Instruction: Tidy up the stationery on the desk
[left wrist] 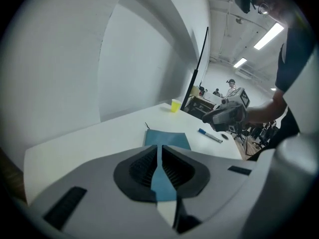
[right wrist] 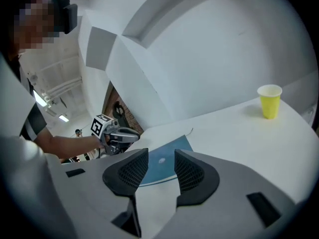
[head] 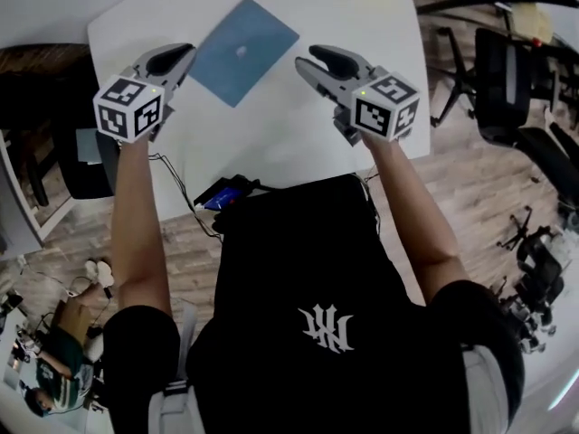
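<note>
Although barely started: blue notebook (head: 242,51) flat and loose on white tabletop (head: 298,143), ahead of and between both grippers, touching neither. Pen (left wrist: 209,135) loose off to its right, yellow cup (right wrist: 269,101) near far edge. Left gripper (head: 176,59) fingers closed, empty. Right gripper (head: 324,60) fingers apart, empty. Nothing gathered yet. Remaining, at a guess: pick up notebook, collect pen, stow both.
</note>
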